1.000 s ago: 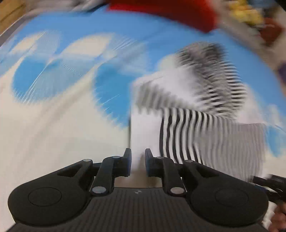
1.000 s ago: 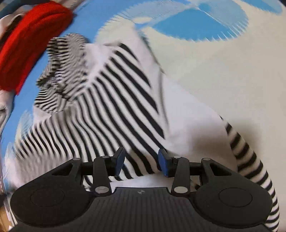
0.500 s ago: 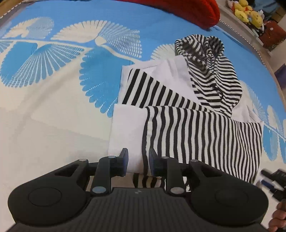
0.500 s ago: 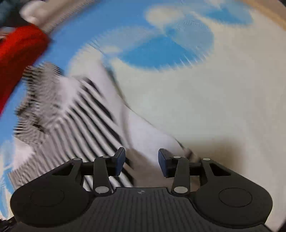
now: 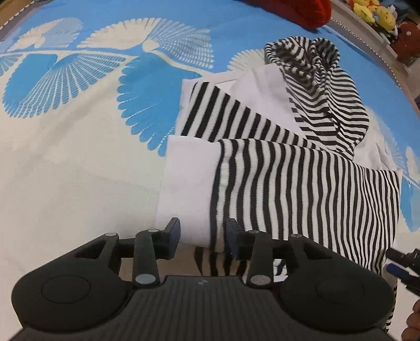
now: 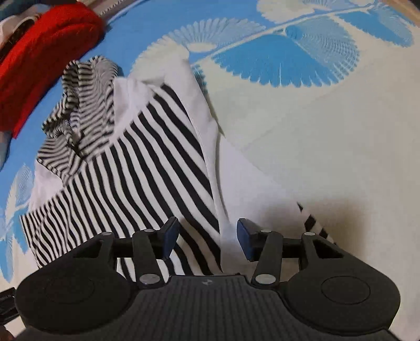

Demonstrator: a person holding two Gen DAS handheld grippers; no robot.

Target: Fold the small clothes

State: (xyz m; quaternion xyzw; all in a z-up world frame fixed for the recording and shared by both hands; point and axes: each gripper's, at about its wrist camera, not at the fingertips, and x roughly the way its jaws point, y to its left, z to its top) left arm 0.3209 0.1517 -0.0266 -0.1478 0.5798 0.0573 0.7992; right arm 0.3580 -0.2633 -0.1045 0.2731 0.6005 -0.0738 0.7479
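A small hooded top (image 5: 288, 183) with black and white stripes and plain white panels lies partly folded on a blue and cream patterned bedspread (image 5: 78, 157). Its striped hood (image 5: 320, 86) points away from me. My left gripper (image 5: 202, 236) hovers over the near hem and its jaws are opening. The white and striped edge lies between the pads, which do not press on it. In the right wrist view the top (image 6: 136, 168) fills the left half. My right gripper (image 6: 207, 236) is over a white fold at the near edge, its jaws opening too and not pinching the cloth.
A red knitted item (image 6: 44, 52) lies past the hood, seen also as the red item (image 5: 302, 10). Plush toys (image 5: 372, 13) sit beyond the bed's far right edge. The right gripper's fingers (image 5: 395, 254) and a hand (image 5: 414, 325) show at the left view's right edge.
The left jaws have spread from nearly shut, leaving the hem loose between them. The right jaws have widened a little, and its view has swung back over the striped top.
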